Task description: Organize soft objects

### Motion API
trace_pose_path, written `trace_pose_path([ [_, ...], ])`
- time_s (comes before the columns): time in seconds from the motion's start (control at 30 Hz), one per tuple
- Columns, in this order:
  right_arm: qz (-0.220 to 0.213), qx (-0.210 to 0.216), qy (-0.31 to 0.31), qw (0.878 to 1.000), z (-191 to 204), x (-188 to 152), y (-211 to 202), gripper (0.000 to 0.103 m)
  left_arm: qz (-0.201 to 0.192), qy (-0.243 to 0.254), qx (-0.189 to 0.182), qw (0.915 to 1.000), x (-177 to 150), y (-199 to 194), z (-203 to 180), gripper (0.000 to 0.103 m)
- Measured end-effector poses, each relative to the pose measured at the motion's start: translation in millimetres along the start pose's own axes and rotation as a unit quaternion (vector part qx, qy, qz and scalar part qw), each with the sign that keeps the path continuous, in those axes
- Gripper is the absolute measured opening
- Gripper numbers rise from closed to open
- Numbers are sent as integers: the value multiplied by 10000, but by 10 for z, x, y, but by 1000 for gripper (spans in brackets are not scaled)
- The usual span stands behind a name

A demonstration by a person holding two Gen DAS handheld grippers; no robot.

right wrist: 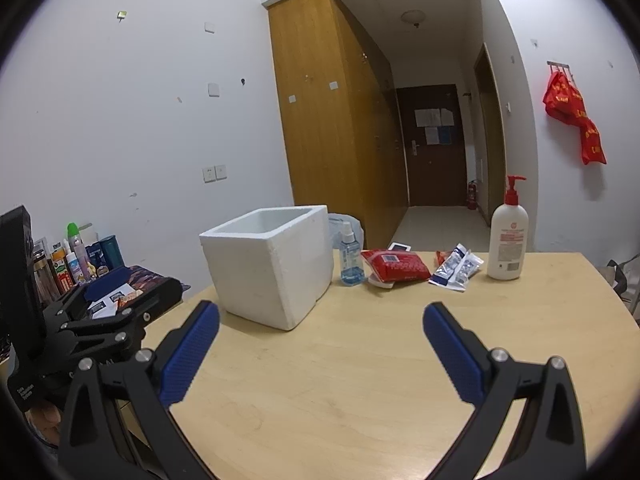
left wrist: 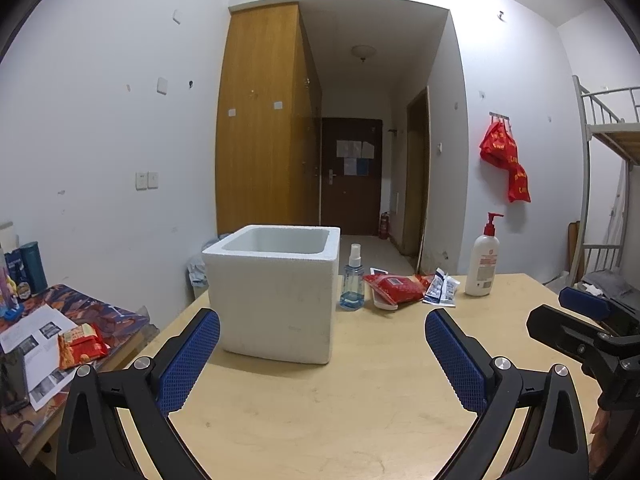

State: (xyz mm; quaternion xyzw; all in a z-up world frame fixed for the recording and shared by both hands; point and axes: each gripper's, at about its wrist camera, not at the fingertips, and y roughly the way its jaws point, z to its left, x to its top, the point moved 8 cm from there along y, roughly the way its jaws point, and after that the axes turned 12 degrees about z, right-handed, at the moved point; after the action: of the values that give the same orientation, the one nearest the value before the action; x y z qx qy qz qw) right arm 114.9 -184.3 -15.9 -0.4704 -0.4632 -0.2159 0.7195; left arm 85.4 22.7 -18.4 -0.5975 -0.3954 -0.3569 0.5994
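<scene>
Both our grippers, left gripper [left wrist: 322, 354] and right gripper [right wrist: 321, 350], hover spread apart over the tabletop [left wrist: 360, 400]. We see the white foam box [left wrist: 276, 292] standing open; far right lie a red soft pack [left wrist: 396, 287] and blue-white sachets [left wrist: 441, 288].

One box [left wrist: 276, 292], two bottles [left wrist: 352, 278], two packets [left wrist: 396, 286].

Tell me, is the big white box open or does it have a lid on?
Open. The white foam box has no lid; both views show its hollow inside past the rim. Its bottom is hidden, so whether anything is inside cannot be told.
</scene>
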Motion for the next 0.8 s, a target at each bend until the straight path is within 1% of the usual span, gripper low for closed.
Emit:
trace_pose_path([
  [0.8,67,31,-37,10000,35,1,28,103,15,-15,73,10000,-8,6,21,102],
])
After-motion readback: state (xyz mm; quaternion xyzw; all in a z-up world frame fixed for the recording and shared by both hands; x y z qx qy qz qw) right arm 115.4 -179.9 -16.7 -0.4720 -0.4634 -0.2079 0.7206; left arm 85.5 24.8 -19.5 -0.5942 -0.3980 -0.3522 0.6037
